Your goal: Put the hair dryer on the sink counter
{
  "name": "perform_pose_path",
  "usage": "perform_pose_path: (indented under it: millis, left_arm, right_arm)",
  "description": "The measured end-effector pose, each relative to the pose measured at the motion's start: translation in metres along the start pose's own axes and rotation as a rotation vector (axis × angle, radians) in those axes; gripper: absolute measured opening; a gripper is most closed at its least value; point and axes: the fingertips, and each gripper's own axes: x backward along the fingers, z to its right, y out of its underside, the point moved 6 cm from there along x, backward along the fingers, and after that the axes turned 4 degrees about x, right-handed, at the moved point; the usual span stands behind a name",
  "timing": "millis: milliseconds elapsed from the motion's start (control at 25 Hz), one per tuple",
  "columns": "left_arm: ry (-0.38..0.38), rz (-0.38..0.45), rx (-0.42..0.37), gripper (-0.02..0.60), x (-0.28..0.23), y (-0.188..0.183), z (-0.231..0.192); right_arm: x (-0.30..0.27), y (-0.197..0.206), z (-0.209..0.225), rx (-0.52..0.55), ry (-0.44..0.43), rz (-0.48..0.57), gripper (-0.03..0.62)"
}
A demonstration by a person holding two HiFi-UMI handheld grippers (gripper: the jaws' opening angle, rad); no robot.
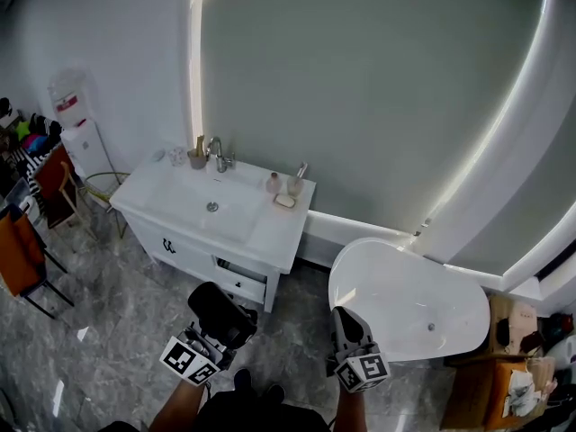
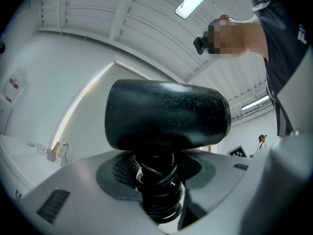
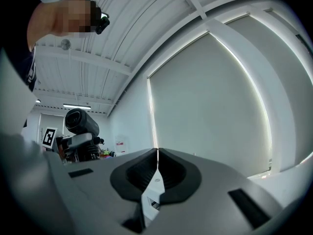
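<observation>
The black hair dryer (image 1: 220, 313) is held up in front of me, short of the white sink counter (image 1: 274, 232). My left gripper (image 1: 216, 333) is shut on its handle, which has the cord wound round it. In the left gripper view the dryer's barrel (image 2: 166, 114) lies crosswise above the jaws, with the wrapped handle (image 2: 157, 185) pinched between them. My right gripper (image 1: 346, 320) hangs to the right, over the near edge of the bathtub. Its jaws (image 3: 156, 160) meet with nothing between them. The right gripper view also catches the dryer (image 3: 81, 122) off to its left.
On the counter stand a faucet (image 1: 217, 154), a cup and small bottles (image 1: 286, 189) round the basin. A white bathtub (image 1: 409, 300) fills the right. A water dispenser (image 1: 79, 131) and chairs (image 1: 22, 246) stand at the left. A wooden side table (image 1: 508, 367) sits at the far right.
</observation>
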Motion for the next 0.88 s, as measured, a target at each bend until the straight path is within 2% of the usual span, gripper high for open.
perform_pose_path:
  millis: [200, 400, 560, 720, 880]
  left_arm:
    - [0.018, -0.007, 0.021, 0.221, -0.027, -0.001, -0.023]
    - [0.004, 0.012, 0.026, 0.221, -0.002, -0.015, -0.034]
    - [0.016, 0.031, 0.027, 0.221, -0.006, -0.021, -0.039]
    - [0.020, 0.042, 0.023, 0.221, 0.005, -0.024, -0.040]
    - [0.009, 0.040, 0.013, 0.221, 0.013, -0.026, -0.049]
  right_arm:
    - [-0.026, -0.004, 0.011, -0.003, 0.020, -0.023, 0.031]
    - [-0.034, -0.008, -0.017, 0.015, 0.002, -0.023, 0.031]
    - [-0.039, -0.014, -0.006, -0.044, 0.014, -0.018, 0.031]
    - [-0.039, -0.010, -0.010, 0.023, 0.026, -0.038, 0.031]
    - [-0.049, -0.003, -0.015, 0.020, 0.024, -0.041, 0.031]
